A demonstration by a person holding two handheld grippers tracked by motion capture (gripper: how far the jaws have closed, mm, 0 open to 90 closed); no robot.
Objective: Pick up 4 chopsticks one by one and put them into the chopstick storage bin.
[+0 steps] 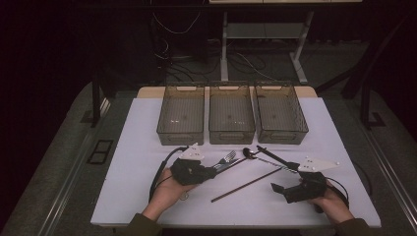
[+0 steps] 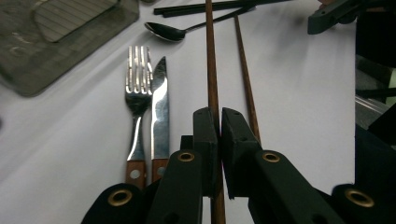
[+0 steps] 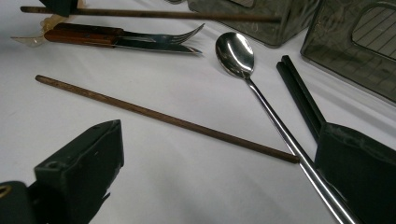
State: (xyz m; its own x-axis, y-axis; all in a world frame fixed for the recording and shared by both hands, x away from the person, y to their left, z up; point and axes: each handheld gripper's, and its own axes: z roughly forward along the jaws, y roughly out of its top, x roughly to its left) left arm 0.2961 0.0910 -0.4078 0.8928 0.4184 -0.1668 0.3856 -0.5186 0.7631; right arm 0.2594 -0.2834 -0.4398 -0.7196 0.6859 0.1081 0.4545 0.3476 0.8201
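The white worktop [image 1: 147, 187] is smooth and matte, a broad rectangle. Along its far side stand three smoky, translucent plastic bins [image 1: 231, 114] in a row, rectangular, ribbed on the floor and open on top.

Near the front, the left gripper [image 2: 219, 122] is a black, blocky tool with brass-coloured rivets. Its fingers [image 2: 205, 135] are nearly shut and pinch a thin wooden chopstick [image 2: 212, 70] between the pads. In the left gripper view that stick runs straight away from the fingers toward the far cutlery; in the right gripper view it hangs level above the worktop. It is round, slim, dark brown and rough-grained.

The right gripper [image 3: 219, 163] has its fingers [image 3: 84, 158] wide apart and holds nothing; they straddle the spoon handle and the end of the second chopstick.

That second wooden chopstick [image 1: 246, 185] lies flat on the worktop between the two grippers, its long axis slanting from near left to far right.

A pair of black chopsticks [image 3: 301, 95], square-edged and glossy, lies beside a long steel spoon [image 3: 236, 53] with a polished oval bowl.

A fork [image 2: 138, 84] and a knife [image 2: 159, 107], bright steel with riveted wooden handles, lie side by side just beside the held chopstick.
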